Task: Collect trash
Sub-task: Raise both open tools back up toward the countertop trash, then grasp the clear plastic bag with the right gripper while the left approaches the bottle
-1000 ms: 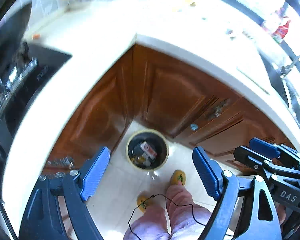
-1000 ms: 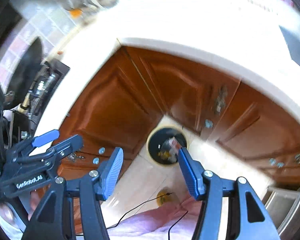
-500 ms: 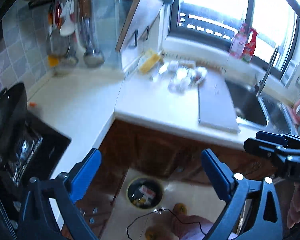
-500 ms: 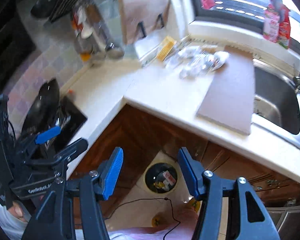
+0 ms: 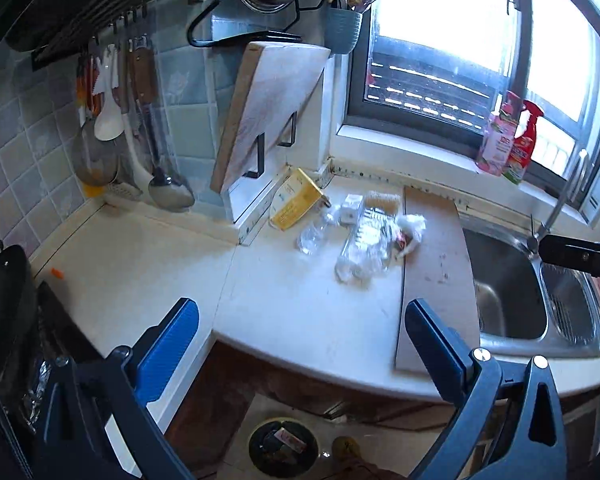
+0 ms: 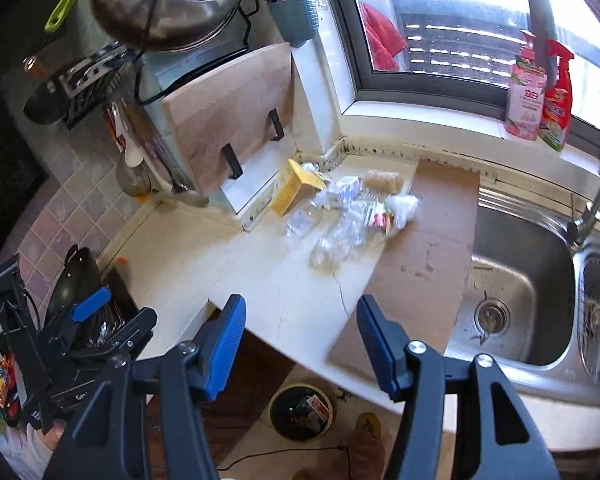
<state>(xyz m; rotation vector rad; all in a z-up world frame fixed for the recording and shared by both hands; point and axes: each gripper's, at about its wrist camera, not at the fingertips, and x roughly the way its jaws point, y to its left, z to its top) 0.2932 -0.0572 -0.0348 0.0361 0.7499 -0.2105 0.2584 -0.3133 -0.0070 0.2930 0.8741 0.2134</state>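
Hovering over the front edge of the table (image 5: 300, 320), the left gripper (image 5: 300, 344) is spread wide and carries nothing. In the left wrist view the trash lies near the table's back edge: a yellow carton (image 5: 296, 205), a small clear bottle (image 5: 314, 236), a larger crushed plastic bottle (image 5: 362, 248) and a white wad of wrapper (image 5: 412, 226) on the near corner of a brown board (image 5: 436, 280). They lie close together, some touching. Down on the floor a round bin (image 5: 282, 446) already holds scraps.

In the right wrist view the right gripper (image 6: 300, 344) is likewise spread and empty above the same front edge, with the carton (image 6: 294, 186), the crushed bottle (image 6: 336, 240) and the wrapper (image 6: 400, 208) well beyond its fingertips. The bin (image 6: 302, 412) sits below, beside the sink (image 6: 512, 292) cabinet.

The step in hand looks like the approach to another pick-up. Next, one gripper probably needs to reach to the back of the table, straddle a single piece, most easily the crushed bottle at the front of the pile, and close gently, since thin plastic may slip or spring.
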